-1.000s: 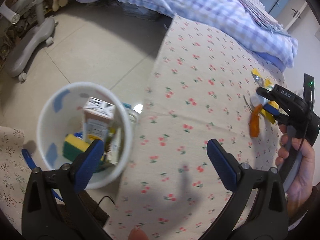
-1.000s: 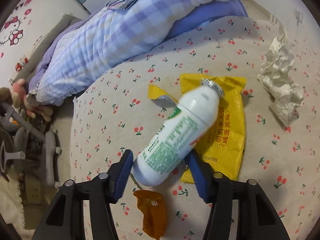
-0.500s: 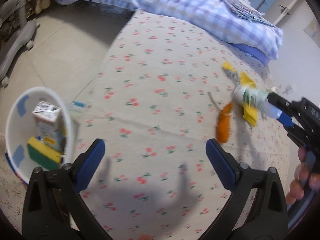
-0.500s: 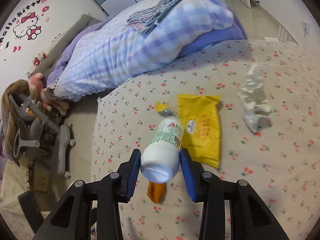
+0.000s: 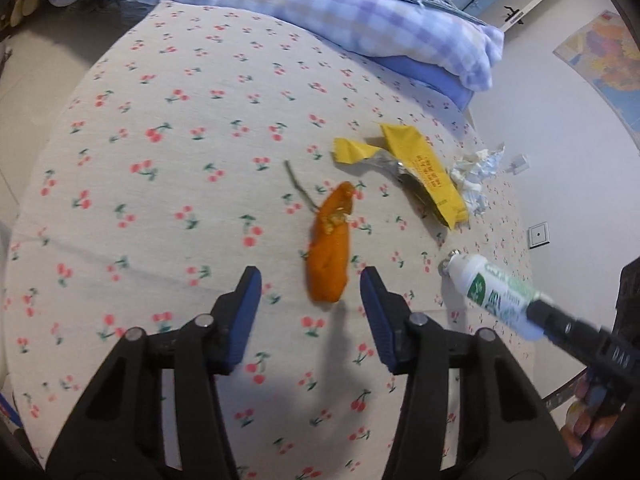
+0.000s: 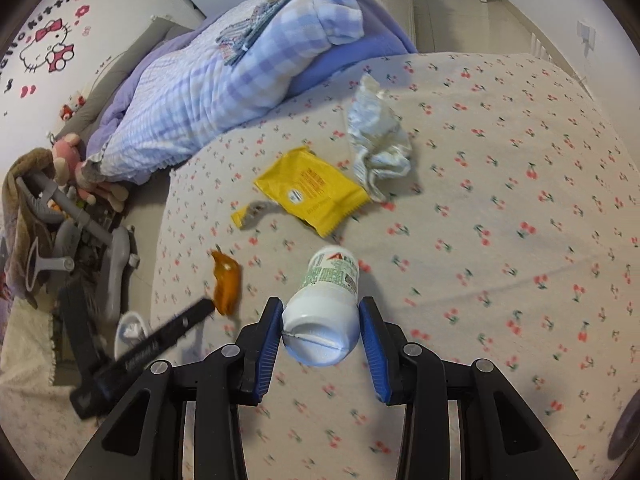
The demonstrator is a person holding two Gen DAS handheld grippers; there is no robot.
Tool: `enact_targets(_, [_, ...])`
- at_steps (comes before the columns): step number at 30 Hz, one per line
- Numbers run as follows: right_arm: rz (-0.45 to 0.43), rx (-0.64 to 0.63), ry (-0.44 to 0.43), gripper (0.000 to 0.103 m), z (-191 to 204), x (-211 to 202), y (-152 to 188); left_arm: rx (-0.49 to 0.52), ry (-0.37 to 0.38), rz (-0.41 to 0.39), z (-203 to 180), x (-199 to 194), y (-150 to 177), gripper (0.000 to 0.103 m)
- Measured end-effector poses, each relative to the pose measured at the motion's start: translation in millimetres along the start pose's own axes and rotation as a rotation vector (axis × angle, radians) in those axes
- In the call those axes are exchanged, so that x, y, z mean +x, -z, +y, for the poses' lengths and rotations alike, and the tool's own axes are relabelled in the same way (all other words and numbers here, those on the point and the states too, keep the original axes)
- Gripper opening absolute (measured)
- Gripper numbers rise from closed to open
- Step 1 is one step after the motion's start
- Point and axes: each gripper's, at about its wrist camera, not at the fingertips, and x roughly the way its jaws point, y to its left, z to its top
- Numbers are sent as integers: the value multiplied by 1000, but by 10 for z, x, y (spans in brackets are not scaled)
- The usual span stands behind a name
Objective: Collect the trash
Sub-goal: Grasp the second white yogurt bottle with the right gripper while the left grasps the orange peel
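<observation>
Seen from the left wrist: left gripper (image 5: 310,304) poised low over a cherry-print bedsheet (image 5: 168,152), blue pads closing with nothing yet pressed between them, orange peel (image 5: 330,250) lying just beyond the fingertips. Farther up the sheet, a torn yellow wrapper (image 5: 424,176) with foil showing, and beside it a crumpled white tissue (image 5: 474,176). At right edge, the white bottle (image 5: 492,296) carried clear of the sheet in the right gripper's black fingers, a hand (image 5: 592,420) partly visible below (blurred). Only here: a map (image 5: 604,56) on the far wall.

Seen from the right wrist: right gripper (image 6: 320,324) clenched on the bottle's base end, pads pressing both sides, label pointing away. Wrapper, tissue and peel spread beyond it, the left gripper's black finger crossing in from lower left, near the peel. Only here: the floor beside the bed, a grey stand (image 6: 80,240), plush toys (image 6: 76,160), a cartoon cat decal (image 6: 44,44), and the full checked quilt (image 6: 224,68).
</observation>
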Motion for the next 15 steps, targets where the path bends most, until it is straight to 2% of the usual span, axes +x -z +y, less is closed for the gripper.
enact_targets(5, [112,-35,10,39,-200,146,270,60,3,-27,-139,111,-25,46])
enact_targets(8, [171,-50,32,40,-247,286,401,82,-13,-16,-142,176,-33,33])
enact_targets(9, [183,-48,32,45,-260,312,418,88,-23,-16,-136,186,-35,28])
enact_targets(10, [190,-42,31,52,-276,330,428,91,-29,-19,-128,183,-34,26])
enact_targets(11, [188,-37,31,54,-286,332,425,95,-30,-18,-126,179,-39,25])
enact_targets(15, [160,-41,42,55,-266,324,358,115,-35,-10,-131,152,-15,19])
